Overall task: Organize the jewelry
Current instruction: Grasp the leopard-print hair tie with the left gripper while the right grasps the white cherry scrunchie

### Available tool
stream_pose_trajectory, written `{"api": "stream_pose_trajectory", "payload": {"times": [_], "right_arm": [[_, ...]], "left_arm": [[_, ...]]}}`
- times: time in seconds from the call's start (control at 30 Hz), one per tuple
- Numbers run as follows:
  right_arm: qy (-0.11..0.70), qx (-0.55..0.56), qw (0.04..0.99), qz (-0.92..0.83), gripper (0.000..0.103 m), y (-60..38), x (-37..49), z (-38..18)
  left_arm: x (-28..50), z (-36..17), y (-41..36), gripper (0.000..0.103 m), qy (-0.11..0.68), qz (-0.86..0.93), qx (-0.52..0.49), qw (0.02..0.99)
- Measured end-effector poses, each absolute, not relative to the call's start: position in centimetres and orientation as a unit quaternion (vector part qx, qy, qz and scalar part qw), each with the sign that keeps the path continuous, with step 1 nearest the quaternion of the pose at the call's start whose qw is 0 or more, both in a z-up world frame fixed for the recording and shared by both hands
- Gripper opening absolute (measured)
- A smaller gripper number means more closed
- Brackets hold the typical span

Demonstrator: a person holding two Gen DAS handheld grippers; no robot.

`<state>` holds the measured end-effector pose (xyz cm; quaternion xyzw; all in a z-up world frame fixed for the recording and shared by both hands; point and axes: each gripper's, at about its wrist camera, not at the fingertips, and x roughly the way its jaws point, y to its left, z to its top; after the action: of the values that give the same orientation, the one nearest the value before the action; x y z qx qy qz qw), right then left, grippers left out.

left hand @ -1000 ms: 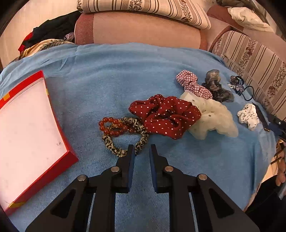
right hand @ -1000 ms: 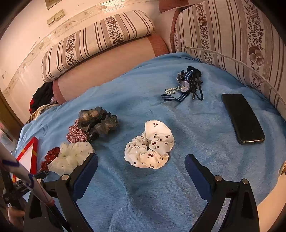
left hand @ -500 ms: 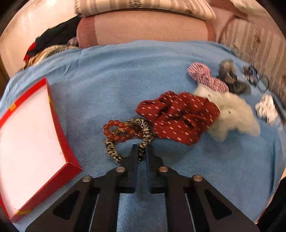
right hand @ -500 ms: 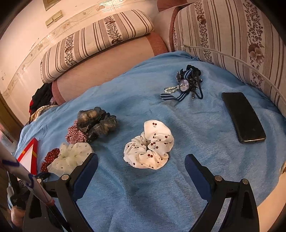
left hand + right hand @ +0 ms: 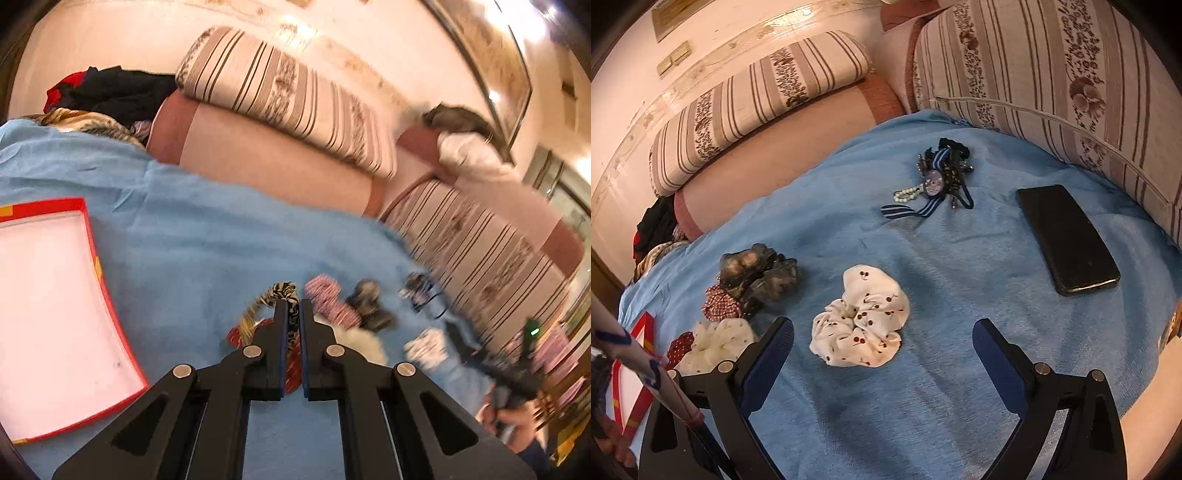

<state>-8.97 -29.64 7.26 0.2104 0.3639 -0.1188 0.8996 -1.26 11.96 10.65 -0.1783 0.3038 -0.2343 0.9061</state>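
Motion blur smears the hair ties at the right of the left wrist view, and the left gripper (image 5: 291, 308), its jaws clamped on a leopard-print band (image 5: 284, 291), hides much of the red dotted scrunchie (image 5: 258, 328) beneath it, while the red box (image 5: 92, 254) is cut off at the left edge. The right gripper (image 5: 882, 345) hovers with jaws wide apart over a cherry-print scrunchie (image 5: 862, 317) on the blue blanket (image 5: 942, 387), near a black phone (image 5: 1067, 238) and a tangled striped ribbon brooch (image 5: 936, 181), with striped sofa cushions (image 5: 757, 96) behind
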Motion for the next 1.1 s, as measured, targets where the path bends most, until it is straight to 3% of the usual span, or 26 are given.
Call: {"api": "stream_pose_trajectory", "payload": {"times": [0.53,0.6,0.63,0.67,0.73,0.77,0.8,1.1], "right_arm": [[0.398,0.22,0.881,-0.13,0.099,-30.2,-6.2,4.7],[0.41,0.221,0.876,-0.124,0.093,-30.0,-5.5,4.0],[0.42,0.215,0.874,-0.121,0.08,-29.7,-5.0,3.6],[0.427,0.211,0.872,-0.115,0.061,-29.5,-4.6,3.3],[0.433,0.196,0.872,-0.114,0.044,-28.9,-4.3,3.0],[0.427,0.188,0.877,-0.115,0.022,-28.8,-4.5,3.2],[0.422,0.186,0.88,-0.112,0.015,-28.8,-4.6,3.5],[0.352,0.166,0.918,-0.078,0.012,-27.4,-6.3,6.6]], "left_arm": [[-1.9,10.1,8.8,0.005,0.315,-0.264,-0.137,0.902],[-2.0,9.8,8.5,0.005,0.32,-0.266,-0.133,0.9],[-2.1,9.7,8.3,0.005,0.32,-0.266,-0.13,0.9],[-2.2,9.6,8.2,0.005,0.322,-0.267,-0.125,0.899],[-2.3,9.3,7.8,0.005,0.325,-0.266,-0.117,0.9],[-2.4,9.3,7.6,0.005,0.327,-0.267,-0.113,0.9],[-2.4,9.2,7.4,0.005,0.328,-0.266,-0.107,0.9],[-2.8,8.8,6.7,0.005,0.327,-0.265,-0.085,0.903]]}}
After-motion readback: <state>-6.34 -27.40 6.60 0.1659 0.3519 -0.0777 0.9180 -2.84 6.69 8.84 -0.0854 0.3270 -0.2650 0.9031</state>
